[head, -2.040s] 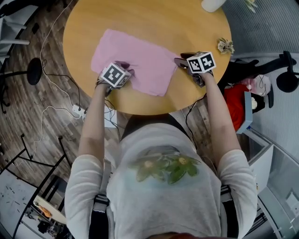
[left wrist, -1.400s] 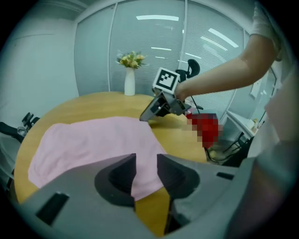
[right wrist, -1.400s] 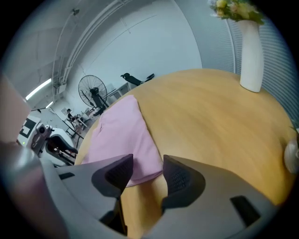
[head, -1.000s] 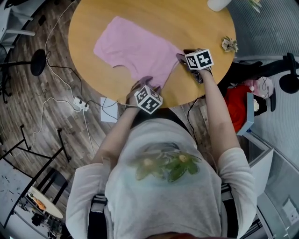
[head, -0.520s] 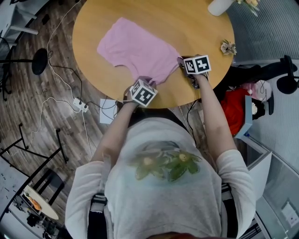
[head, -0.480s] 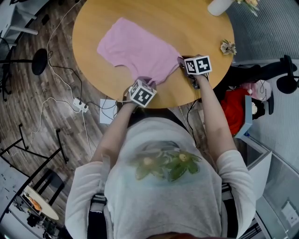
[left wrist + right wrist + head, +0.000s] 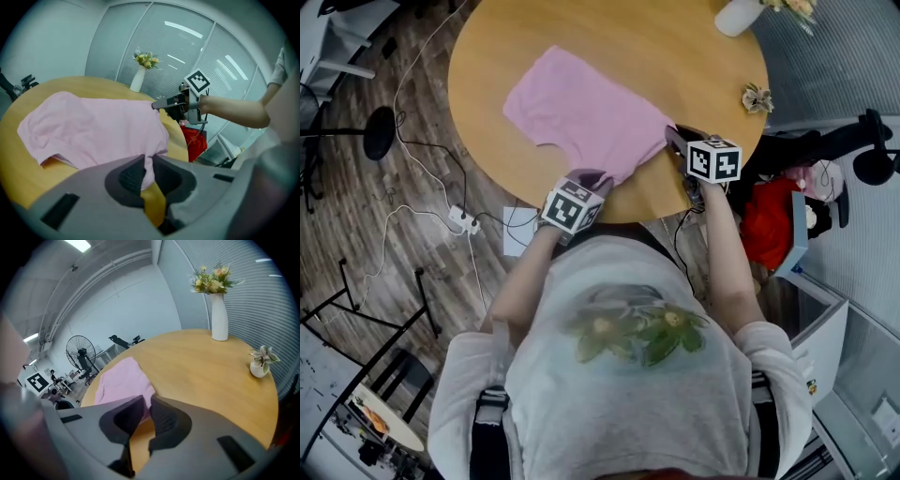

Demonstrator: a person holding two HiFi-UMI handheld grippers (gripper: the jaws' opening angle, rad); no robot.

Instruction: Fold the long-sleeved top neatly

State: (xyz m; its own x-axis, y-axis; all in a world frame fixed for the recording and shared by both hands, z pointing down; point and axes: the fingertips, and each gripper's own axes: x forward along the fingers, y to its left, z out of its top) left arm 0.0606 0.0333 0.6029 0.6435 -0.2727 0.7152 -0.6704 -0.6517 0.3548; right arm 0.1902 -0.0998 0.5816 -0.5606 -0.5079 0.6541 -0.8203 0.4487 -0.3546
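Head view: pink top (image 7: 591,111) lay spread on the round wooden surface (image 7: 694,56), toward the edge nearest the person; left hand-held gripper (image 7: 586,183) sat at the top's near corner, by the surface's rim; right hand-held gripper (image 7: 677,139) sat at the top's right-hand corner; a white vase (image 7: 734,13) stood at the far rim, and a small paper flower (image 7: 757,97) lay near the right rim, well apart from the top. Left gripper view: jaws of the left hand-held gripper (image 7: 149,161) had just been closing and were pinched on a fold of the pink top (image 7: 93,126), the fabric drawn up from the surface (image 7: 174,138) into the pads; right hand-held gripper (image 7: 158,105) was visible at the opposite corner, touching the cloth; vase (image 7: 137,80) with flowers stood beyond. Right gripper view: jaws of the right hand-held gripper (image 7: 146,404) had likewise just been closing and were nipped on the top's edge (image 7: 122,380), pink cloth showing between the pads; vase (image 7: 219,317) and a small potted plant (image 7: 260,363) stood on the bare far side of the surface (image 7: 201,376); a floor fan (image 7: 80,355) stood in the room behind.
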